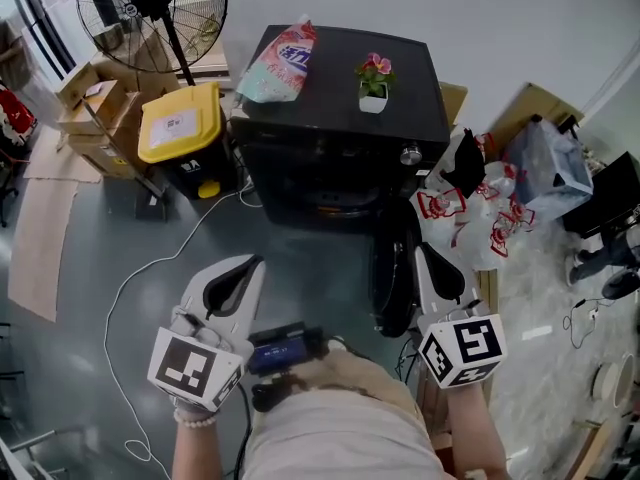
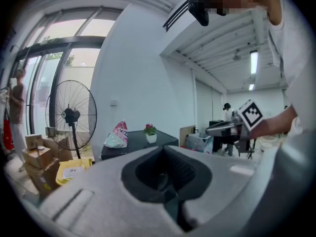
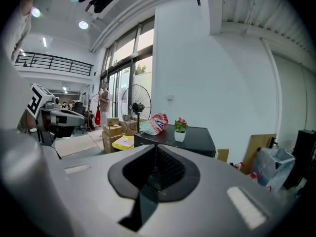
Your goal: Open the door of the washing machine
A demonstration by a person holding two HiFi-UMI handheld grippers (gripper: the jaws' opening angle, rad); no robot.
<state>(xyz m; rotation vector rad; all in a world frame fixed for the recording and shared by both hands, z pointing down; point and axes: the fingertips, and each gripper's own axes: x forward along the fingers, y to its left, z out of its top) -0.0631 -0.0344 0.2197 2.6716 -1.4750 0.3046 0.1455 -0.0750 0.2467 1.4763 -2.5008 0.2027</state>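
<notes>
The black washing machine point(image 1: 340, 78) stands at the top middle of the head view, with its round dark door point(image 1: 393, 273) swung out toward me at its front right and the drum opening point(image 1: 330, 196) showing. My left gripper point(image 1: 248, 266) is shut and holds nothing, in front of the machine over the floor. My right gripper point(image 1: 424, 254) is also shut with nothing in it, just right of the open door's edge. In the left gripper view the closed jaws point(image 2: 164, 149) point at the machine point(image 2: 133, 142). The right gripper's closed jaws point(image 3: 155, 148) point at it point(image 3: 192, 135) too.
On the machine lie a detergent bag point(image 1: 280, 60) and a small flower pot point(image 1: 374, 80). A yellow-lidded bin point(image 1: 180, 123), cardboard boxes point(image 1: 95, 108) and a standing fan point(image 1: 150, 8) are at its left. Red-and-white bags point(image 1: 470, 208) pile at its right. A white cable point(image 1: 150, 268) runs over the floor.
</notes>
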